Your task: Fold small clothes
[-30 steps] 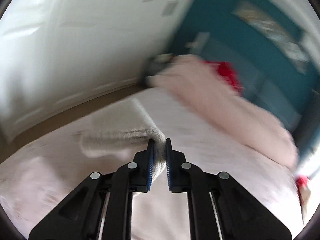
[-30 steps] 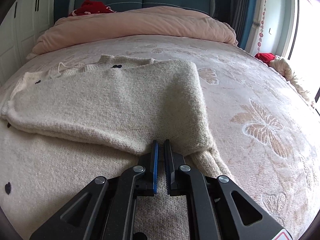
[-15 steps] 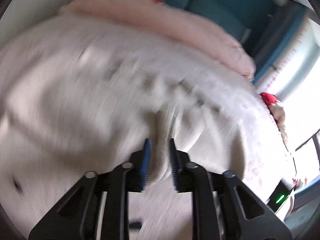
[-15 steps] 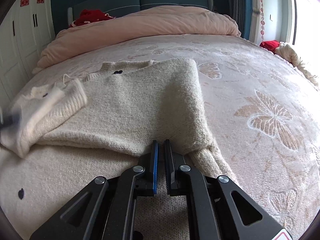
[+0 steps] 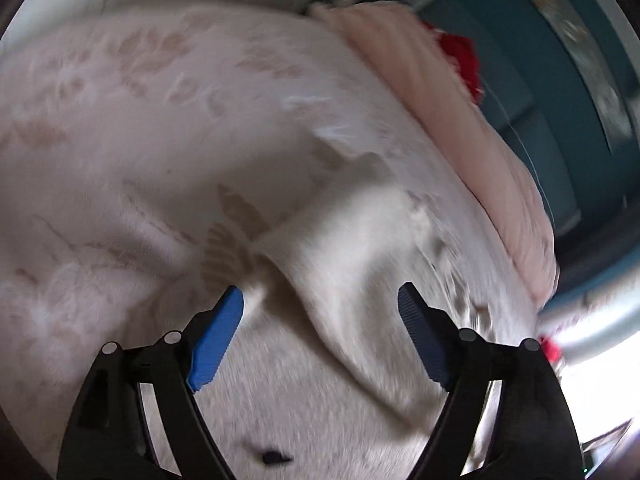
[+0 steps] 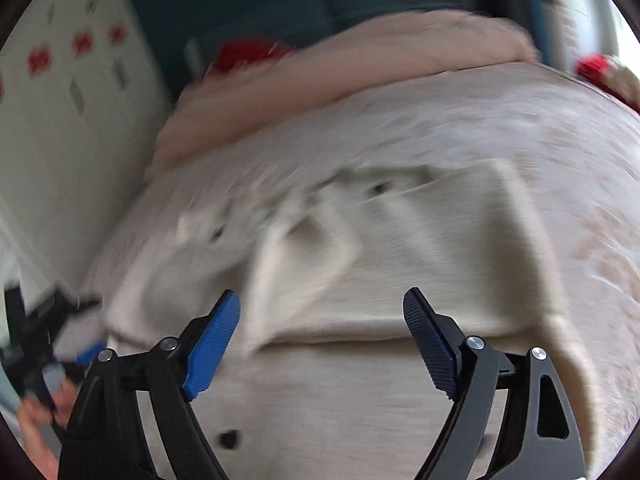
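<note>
A cream knit sweater [image 6: 420,240] with small black marks lies on the bed, its two sleeves folded in across the body. It also shows in the left wrist view [image 5: 360,264], where one folded sleeve runs between the fingers. My left gripper [image 5: 320,332] is open and empty just above the sweater. My right gripper [image 6: 320,340] is open and empty above the sweater's lower body. The left gripper and the hand that holds it show at the left edge of the right wrist view [image 6: 60,364]. Both views are blurred.
The sweater lies on a pale patterned bedspread [image 6: 560,128]. A pink duvet [image 6: 340,76] is piled at the head of the bed with a red item [image 6: 248,52] behind it. White wardrobe doors [image 6: 60,120] stand to the left.
Both grippers were shut on the sweater's sleeves and have opened and let go. The left sleeve was carried over and now lies folded on the body. Both cameras have swung.
</note>
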The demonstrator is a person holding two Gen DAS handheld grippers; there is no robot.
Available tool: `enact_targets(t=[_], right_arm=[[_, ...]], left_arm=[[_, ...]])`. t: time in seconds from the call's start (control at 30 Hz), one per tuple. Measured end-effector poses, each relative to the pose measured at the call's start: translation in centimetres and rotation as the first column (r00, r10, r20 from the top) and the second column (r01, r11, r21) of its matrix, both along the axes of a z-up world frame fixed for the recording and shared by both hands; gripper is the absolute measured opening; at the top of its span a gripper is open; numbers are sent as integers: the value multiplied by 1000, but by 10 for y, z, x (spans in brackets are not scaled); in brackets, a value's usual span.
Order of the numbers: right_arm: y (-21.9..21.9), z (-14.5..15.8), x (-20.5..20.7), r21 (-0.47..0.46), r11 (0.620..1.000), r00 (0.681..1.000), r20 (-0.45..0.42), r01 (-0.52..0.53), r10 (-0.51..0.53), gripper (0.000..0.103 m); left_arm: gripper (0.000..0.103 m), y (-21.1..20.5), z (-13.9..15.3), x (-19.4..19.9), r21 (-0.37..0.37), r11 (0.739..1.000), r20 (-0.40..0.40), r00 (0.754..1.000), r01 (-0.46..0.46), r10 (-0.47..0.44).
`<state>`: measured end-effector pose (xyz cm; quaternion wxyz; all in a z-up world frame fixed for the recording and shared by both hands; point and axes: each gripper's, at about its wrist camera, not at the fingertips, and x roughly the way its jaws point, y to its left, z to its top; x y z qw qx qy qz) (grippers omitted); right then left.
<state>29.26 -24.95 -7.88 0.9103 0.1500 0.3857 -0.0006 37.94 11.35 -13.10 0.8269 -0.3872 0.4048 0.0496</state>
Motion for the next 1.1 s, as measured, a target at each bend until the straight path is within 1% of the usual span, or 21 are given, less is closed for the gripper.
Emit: enact_targets(t=[0.1, 0.13, 0.17, 0.2, 0.23, 0.27, 0.33, 0.4, 0.43, 0.47, 0.57, 0.6, 0.63, 0.7, 0.73, 0.77, 0.83, 0.9, 1.0, 1.03, 1.1], right_arm=[[44, -12, 34, -144, 988, 996, -78, -58, 47, 82], [51, -16, 44, -178, 982, 993, -110, -70, 50, 75], [57, -22, 54, -204, 975, 987, -150, -85, 54, 27], [57, -23, 67, -235, 969, 980, -196, -80, 33, 6], [51, -15, 69, -206, 977, 984, -179, -59, 22, 8], [39, 2, 68, -157, 987, 992, -129, -26, 6, 8], [9, 48, 55, -79, 996, 999, 9, 53, -52, 8], [-32, 71, 34, 18, 993, 988, 99, 119, -120, 8], [-48, 67, 26, 25, 987, 982, 100, 157, -159, 8], [-72, 43, 21, 19, 978, 977, 46, 207, -207, 8], [-109, -44, 29, 32, 972, 945, -246, 232, -218, 9], [-118, -53, 17, 120, 967, 959, -198, 227, -201, 9], [-122, -48, 11, 140, 965, 967, -158, 223, -201, 11], [-125, -41, 10, 163, 961, 969, -149, 222, -198, 22], [-125, -40, 13, 176, 961, 971, -152, 212, -187, 26], [-125, -39, 12, 188, 961, 973, -149, 203, -176, 33], [-128, -40, 10, 228, 952, 974, -146, 205, -174, 43], [-137, -43, 10, 292, 930, 970, -153, 225, -187, 45], [-143, -40, 5, 353, 898, 963, -157, 264, -221, 52], [-146, -38, 2, 361, 891, 960, -152, 274, -233, 57], [-149, -29, 0, 359, 889, 958, -139, 283, -249, 58]], left_arm=[[77, 9, -13, 9, -68, 996, -45, 997, -58, 55], [74, 11, -10, 7, -72, 995, -45, 997, -64, 61], [60, 12, -9, 9, -72, 995, -43, 997, -68, 65], [52, 12, -6, 9, -71, 996, -44, 998, -55, 52], [37, 11, -5, 12, -51, 997, -64, 997, -55, 52], [31, 10, -5, 13, -40, 997, -69, 996, -59, 56], [28, 16, -8, 13, -20, 998, -83, 995, -56, 54], [18, 13, -14, 12, 19, 999, -100, 994, -43, 45], [16, 12, -18, 12, 42, 998, -114, 992, -40, 45], [12, 9, -28, 10, 58, 997, -131, 990, -42, 49], [9, -4, -24, 4, 134, 990, -93, 995, -35, 48], [9, -7, -20, 1, 140, 990, -90, 995, -30, 43], [10, -9, -16, -3, 115, 993, -76, 996, -27, 36], [16, -14, 1, -15, 31, 999, -21, 1000, -18, 19], [28, -17, 7, -22, 1, 1000, -5, 1000, -16, 16], [49, -22, 12, -29, -43, 999, 14, 1000, -8, 9], [65, -33, 10, -30, -101, 995, 1, 1000, 9, -9], [65, -45, -3, -23, -146, 989, -53, 998, 21, -29], [65, -48, -8, -9, -139, 990, -69, 998, -18, 8], [65, -46, -9, -3, -165, 986, -105, 994, -28, 10], [63, -35, -2, -4, -259, 962, -175, 984, -90, 45]])
